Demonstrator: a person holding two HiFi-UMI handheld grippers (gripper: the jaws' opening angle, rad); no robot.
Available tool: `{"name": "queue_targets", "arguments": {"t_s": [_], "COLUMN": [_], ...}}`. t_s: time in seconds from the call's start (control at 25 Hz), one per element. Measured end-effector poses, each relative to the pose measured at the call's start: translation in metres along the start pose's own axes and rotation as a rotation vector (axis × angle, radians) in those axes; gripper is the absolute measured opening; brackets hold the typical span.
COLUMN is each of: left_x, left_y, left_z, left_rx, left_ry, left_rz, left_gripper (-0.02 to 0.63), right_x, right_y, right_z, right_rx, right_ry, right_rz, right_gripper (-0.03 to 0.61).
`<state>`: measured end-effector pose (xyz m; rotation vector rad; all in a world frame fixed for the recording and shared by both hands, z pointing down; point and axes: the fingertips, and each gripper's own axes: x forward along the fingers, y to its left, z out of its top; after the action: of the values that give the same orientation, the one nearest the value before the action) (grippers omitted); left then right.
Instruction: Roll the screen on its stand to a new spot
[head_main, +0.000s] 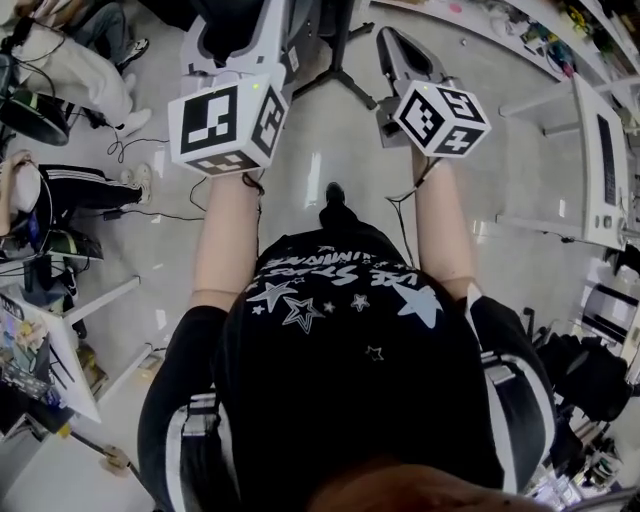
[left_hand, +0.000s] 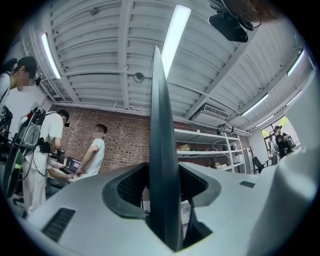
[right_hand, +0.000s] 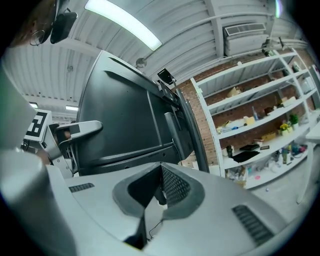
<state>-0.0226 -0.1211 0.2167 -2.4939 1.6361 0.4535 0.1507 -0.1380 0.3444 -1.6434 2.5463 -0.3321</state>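
The screen (left_hand: 161, 125) shows edge-on in the left gripper view, a thin dark panel that runs down between the jaws. My left gripper (left_hand: 162, 172) is shut on that edge. In the right gripper view the screen's dark back (right_hand: 125, 120) fills the left half, with its mount at the right side; the left gripper (right_hand: 75, 131) shows there, holding the far edge. My right gripper (right_hand: 161, 167) is just short of the panel, its tips together with nothing between them. In the head view both marker cubes are raised in front of me, the left gripper (head_main: 245, 20) and right gripper (head_main: 392, 40) on either side of the stand's black legs (head_main: 338, 72).
Two people sit at the left (head_main: 70, 60), with cables (head_main: 150, 210) on the floor near them. White table frames (head_main: 600, 160) stand at the right. Shelves (right_hand: 260, 110) line the brick wall ahead on the right. Other people (left_hand: 95, 155) stand by that wall.
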Motion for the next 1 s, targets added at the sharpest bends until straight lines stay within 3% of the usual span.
{"name": "queue_targets", "arguments": {"t_s": [0.44, 0.64, 1.0], "left_x": [-0.076, -0.106, -0.128], "left_y": [-0.031, -0.048, -0.054], "left_z": [0.031, 0.028, 0.037], "left_rx": [-0.001, -0.023, -0.025], "left_ry": [-0.048, -0.025, -0.027], "left_rz": [-0.045, -0.063, -0.076], "left_gripper": [0.218, 0.218, 0.218], "right_x": [-0.082, -0.123, -0.164], "right_y": [0.040, 0.050, 0.067], "right_z": [-0.012, -0.026, -0.025], "right_rx": [-0.003, -0.008, -0.040], "right_ry": [-0.023, 0.000, -0.004], "right_rz": [-0.043, -0.072, -0.107], "right_gripper": [0.008, 0.008, 0.008]}}
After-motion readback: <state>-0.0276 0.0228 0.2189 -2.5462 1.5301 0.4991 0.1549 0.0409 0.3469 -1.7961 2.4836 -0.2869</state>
